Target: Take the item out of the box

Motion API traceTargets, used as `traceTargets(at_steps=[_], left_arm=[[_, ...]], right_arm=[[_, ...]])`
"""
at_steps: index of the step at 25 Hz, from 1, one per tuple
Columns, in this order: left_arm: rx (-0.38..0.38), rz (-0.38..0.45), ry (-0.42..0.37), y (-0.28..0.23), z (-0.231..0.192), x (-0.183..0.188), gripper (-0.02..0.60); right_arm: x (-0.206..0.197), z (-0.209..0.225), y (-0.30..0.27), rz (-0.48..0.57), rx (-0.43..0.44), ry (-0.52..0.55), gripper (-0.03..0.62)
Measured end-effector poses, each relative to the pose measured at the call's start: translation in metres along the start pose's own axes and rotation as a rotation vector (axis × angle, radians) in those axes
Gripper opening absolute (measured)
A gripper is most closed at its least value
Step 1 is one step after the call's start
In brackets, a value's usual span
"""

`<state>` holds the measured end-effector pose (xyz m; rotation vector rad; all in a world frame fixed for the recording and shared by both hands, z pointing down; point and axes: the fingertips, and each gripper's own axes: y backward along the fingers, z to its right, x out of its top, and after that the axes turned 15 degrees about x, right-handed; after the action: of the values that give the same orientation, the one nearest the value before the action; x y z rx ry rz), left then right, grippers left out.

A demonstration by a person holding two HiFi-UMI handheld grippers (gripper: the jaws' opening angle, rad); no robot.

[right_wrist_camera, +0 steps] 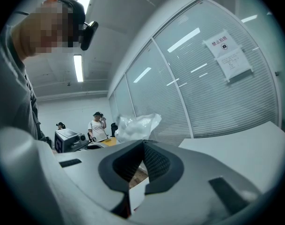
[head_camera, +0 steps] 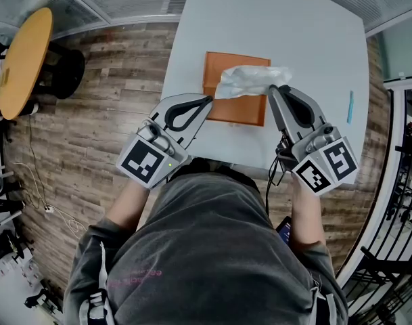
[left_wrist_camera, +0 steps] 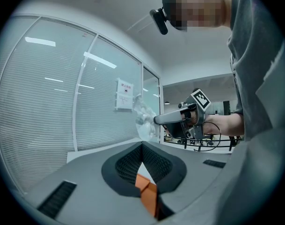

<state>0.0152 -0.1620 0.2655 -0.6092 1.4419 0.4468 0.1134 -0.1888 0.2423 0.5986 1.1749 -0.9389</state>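
Note:
A flat orange box (head_camera: pixel 236 110) lies on the white table (head_camera: pixel 314 53). Over its far edge hangs a crumpled clear plastic bag (head_camera: pixel 249 80), pinched at its right end by my right gripper (head_camera: pixel 273 88), which is shut on it. In the right gripper view the bag (right_wrist_camera: pixel 135 125) bulges just past the closed tips of that gripper (right_wrist_camera: pixel 143 142). My left gripper (head_camera: pixel 209 100) is shut, its tips at the box's left edge. In the left gripper view the jaws of the left gripper (left_wrist_camera: pixel 142 145) meet, with the orange box (left_wrist_camera: pixel 147 189) showing below them and the bag (left_wrist_camera: pixel 144 118) beyond. Whether they pinch the box is unclear.
A thin blue pen-like thing (head_camera: pixel 350 107) lies near the table's right edge. A round wooden table (head_camera: pixel 23 59) stands at the far left on the plank floor. Black railing (head_camera: pixel 395 202) runs along the right. Glass partitions border the far side. People (right_wrist_camera: pixel 96 125) stand in the background.

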Motion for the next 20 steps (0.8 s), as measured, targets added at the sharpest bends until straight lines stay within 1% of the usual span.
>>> traceTargets(at_steps=[20], left_arm=[[0.005, 0.002, 0.004, 0.002, -0.0012, -0.0007, 0.012]], right_arm=[[-0.0014, 0.001, 0.0007, 0.001, -0.01, -0.002, 0.003]])
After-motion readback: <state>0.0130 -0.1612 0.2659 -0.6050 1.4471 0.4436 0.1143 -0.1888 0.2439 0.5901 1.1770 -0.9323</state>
